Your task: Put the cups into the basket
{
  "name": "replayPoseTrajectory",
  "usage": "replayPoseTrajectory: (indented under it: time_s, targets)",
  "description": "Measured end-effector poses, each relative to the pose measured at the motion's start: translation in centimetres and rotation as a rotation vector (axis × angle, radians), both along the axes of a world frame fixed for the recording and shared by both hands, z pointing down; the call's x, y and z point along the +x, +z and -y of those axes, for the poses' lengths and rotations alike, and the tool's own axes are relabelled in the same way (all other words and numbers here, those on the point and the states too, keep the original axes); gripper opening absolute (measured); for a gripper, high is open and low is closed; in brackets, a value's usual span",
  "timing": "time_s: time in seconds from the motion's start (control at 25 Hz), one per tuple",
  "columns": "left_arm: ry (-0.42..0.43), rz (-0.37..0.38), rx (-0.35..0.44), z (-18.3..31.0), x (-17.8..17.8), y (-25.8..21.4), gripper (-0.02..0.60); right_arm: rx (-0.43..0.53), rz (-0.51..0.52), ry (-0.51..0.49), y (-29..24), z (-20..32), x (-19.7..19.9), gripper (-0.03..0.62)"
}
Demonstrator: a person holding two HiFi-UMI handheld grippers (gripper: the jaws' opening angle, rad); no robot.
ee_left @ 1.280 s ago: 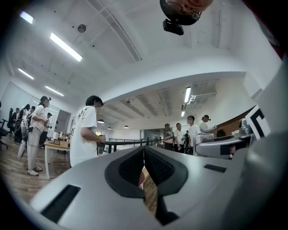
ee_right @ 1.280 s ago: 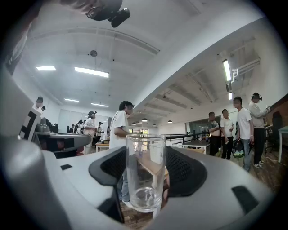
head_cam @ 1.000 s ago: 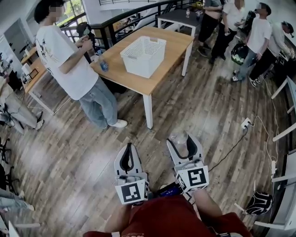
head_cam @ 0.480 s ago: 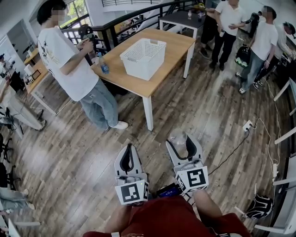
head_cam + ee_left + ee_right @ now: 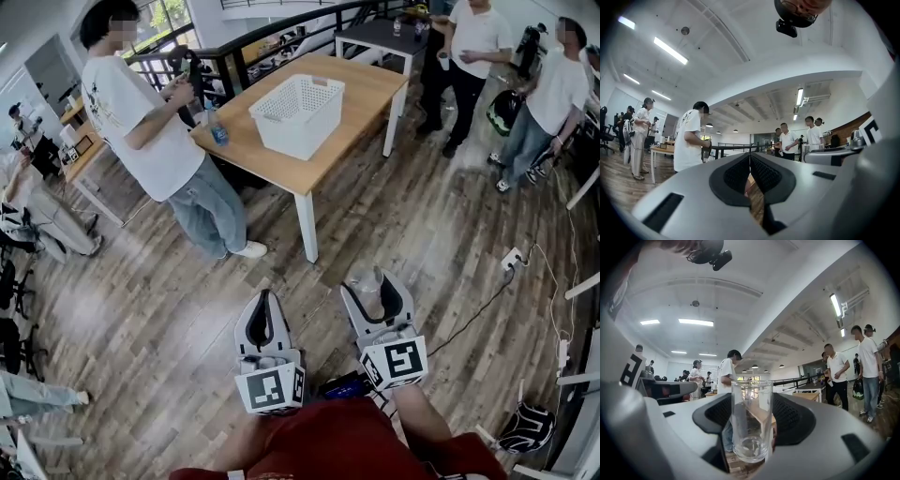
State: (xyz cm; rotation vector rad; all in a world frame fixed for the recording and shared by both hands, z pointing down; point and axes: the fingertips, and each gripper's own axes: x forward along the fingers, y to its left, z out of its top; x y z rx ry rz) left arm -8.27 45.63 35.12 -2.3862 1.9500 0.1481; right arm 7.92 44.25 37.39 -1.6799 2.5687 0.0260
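One cup (image 5: 751,420) — pinched by the right gripper (image 5: 377,292); left gripper (image 5: 750,161) pressed together, empty. One basket (image 5: 298,112) mid-table (image 5: 361,89), plain only in head view.

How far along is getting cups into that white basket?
Nothing looks done: the white basket on the wooden table seems empty. In hand: the right gripper clamps a clear glass cup; the left gripper is shut, empty. Left: carrying the cup over and placing it inside.

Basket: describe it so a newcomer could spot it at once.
Start at the wooden table with white legs, mid-room. The basket stands on top. It is white and boxy with perforated walls, far bigger than the small blue bottle near the table's edge.
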Motion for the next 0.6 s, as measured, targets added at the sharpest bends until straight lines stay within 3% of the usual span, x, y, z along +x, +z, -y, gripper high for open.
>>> replayPoseTrajectory:
  time_s: [0.6]
  targets:
    - [0.022,-0.026,-0.010,7.9,-1.6,0.4,0.008,-0.008,-0.031,-0.004,0.0,7.3,-2.2,0.273]
